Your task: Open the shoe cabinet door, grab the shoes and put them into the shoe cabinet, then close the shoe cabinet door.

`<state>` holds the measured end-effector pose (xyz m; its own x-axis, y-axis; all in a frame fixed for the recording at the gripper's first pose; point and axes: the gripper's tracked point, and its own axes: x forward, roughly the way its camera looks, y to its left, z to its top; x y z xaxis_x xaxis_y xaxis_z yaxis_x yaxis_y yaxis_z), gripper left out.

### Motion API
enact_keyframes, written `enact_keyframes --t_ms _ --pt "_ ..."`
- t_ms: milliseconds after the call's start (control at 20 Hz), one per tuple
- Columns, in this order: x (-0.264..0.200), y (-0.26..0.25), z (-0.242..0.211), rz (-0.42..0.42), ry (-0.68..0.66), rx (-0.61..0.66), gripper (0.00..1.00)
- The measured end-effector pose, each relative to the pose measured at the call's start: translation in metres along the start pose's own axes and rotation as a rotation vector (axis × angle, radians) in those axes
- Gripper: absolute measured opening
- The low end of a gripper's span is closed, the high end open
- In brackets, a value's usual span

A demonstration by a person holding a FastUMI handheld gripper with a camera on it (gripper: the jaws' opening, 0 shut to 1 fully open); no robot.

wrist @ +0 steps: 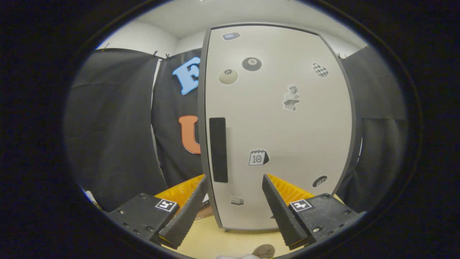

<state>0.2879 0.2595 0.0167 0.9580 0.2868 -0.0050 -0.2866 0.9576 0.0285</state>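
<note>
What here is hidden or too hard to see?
- Inside of the cabinet: hidden by its shut door in the gripper view.
- Stickers on the door: too small to read.
- Something pale below the open gripper: cut off by the edge.
- Floor left of the cabinet: covered by the left finger.

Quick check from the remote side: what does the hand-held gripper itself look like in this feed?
The hand-held gripper has two dark grey wedge-shaped fingers, tapering toward the tips, with ribbed orange-yellow pads on their inner faces. Each finger sits on a black block fastened with small screws and carrying a square black-and-white marker. No cables are visible.
</note>
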Motion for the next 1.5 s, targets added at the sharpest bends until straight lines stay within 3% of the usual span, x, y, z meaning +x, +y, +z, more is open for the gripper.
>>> enact_keyframes --t_ms 400,550,750,950,1250,1500 --pt "0.06 0.02 0.018 0.007 0.005 0.052 0.99" --pt "0.073 0.018 0.017 -0.021 0.029 0.066 0.93" --pt "0.075 0.014 0.017 -0.096 0.031 0.019 0.73" --pt "0.076 0.021 0.01 -0.07 0.035 -0.053 0.4" --pt "0.069 0.019 0.003 0.025 0.07 -0.034 0.32" --pt "0.044 0.018 0.0 0.053 0.075 -0.034 0.28"
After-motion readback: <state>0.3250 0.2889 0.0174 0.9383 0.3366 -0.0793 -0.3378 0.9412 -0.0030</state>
